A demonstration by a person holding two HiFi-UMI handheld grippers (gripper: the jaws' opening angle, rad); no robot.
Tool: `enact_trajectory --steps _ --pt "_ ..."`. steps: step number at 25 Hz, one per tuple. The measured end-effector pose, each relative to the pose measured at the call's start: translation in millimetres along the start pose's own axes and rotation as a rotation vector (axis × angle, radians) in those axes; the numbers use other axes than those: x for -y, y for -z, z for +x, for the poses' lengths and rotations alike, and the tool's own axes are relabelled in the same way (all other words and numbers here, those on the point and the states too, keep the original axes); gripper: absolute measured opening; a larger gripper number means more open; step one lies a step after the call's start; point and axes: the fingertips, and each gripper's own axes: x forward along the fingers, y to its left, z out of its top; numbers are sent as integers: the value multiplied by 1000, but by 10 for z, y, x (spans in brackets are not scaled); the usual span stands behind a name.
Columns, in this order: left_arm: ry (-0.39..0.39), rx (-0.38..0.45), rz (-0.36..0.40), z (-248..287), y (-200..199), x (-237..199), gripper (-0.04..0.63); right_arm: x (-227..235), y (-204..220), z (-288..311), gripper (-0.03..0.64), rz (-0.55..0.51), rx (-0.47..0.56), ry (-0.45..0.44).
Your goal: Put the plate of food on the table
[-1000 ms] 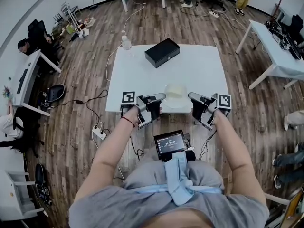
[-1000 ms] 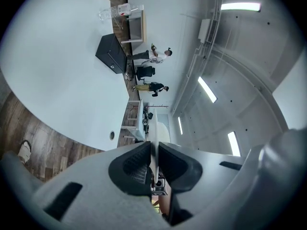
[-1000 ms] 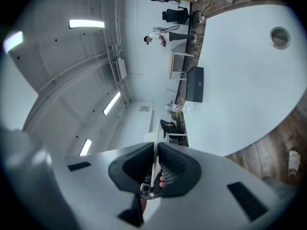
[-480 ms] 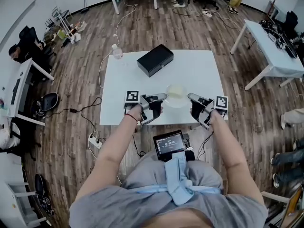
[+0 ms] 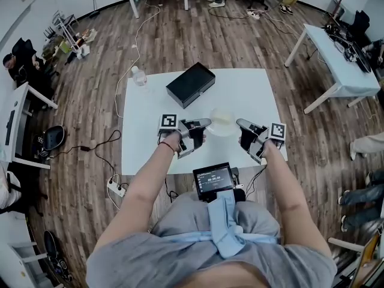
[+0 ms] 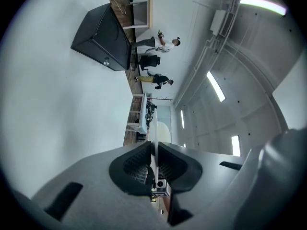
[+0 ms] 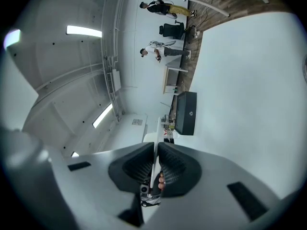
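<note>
A white plate (image 5: 222,123) with pale food on it hangs over the front half of the white table (image 5: 258,95), gripped on both sides. My left gripper (image 5: 206,123) is shut on the plate's left rim, my right gripper (image 5: 239,123) on its right rim. In the left gripper view the plate (image 6: 155,145) shows edge-on as a thin line pinched between the dark pads of the left gripper (image 6: 154,161). The right gripper view shows the same thin rim (image 7: 156,145) clamped in the right gripper (image 7: 155,166). Whether the plate touches the table cannot be told.
A black box (image 5: 190,84) lies on the table beyond the plate, also the black box (image 6: 103,40) in the left gripper view. A clear bottle (image 5: 138,75) stands at the table's far left corner. A small screen (image 5: 214,180) hangs at the person's waist. Other desks and people stand around the room.
Both grippers and the plate have moved forward over the table; its front edge now lies nearer the person, and the black box is closer to the plate. Both grips are unchanged.
</note>
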Motion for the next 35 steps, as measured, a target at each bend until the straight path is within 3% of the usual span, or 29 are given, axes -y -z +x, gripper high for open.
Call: enact_trajectory --steps 6,14,18,25,35 --pt "-72 -31 -45 122 -253 -477 34 340 -172 58 43 13 40 32" --pt "-89 -35 -69 344 -480 -817 34 780 -412 131 43 58 78 34" --pt "-92 -24 -80 339 -486 -974 34 970 -379 152 41 109 112 38" --pt "-129 -31 -82 311 -503 -1256 34 1281 -326 196 41 85 109 68" --pt "-189 -58 -104 333 -457 -1561 34 1610 -251 130 41 130 138 118"
